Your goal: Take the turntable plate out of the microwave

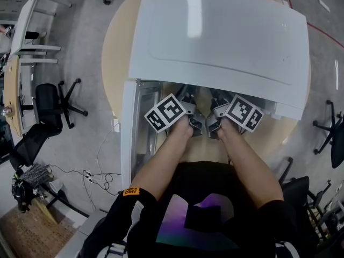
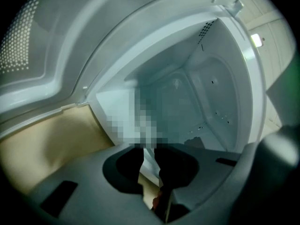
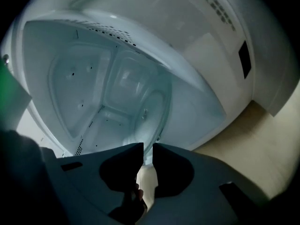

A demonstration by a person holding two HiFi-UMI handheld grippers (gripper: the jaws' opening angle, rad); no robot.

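left gripper (image 1: 185,110): at the microwave mouth, marker cube up. In its own view (image 2: 149,150) the jaws stand almost together, with a thin pale strip pinched in the slit. It looks like the plate edge, but a mosaic patch covers the part beyond.
right gripper (image 1: 217,112): just beside the left one, cubes nearly touching. In its own view (image 3: 147,146) the jaws are closed down to a slit, with the glass rim running into it.
turntable plate (image 3: 158,109): clear glass, seen edge-on, still inside the cavity and held at its near rim. Not visible from the head view.
microwave (image 1: 215,31): white, on a round tan table (image 1: 114,52). Its top hides the jaw tips and the cavity from above.
door (image 1: 128,138): swung open on the left, close alongside the left forearm (image 1: 161,160).
cavity walls (image 3: 79,88): embossed white panels with vent holes, close around both grippers.
surroundings: black office chair (image 1: 51,104) and white desk (image 1: 32,28) to the left, well apart from the table. Loose cables (image 1: 99,176) lie on the floor, with another chair (image 1: 333,136) at the right edge.
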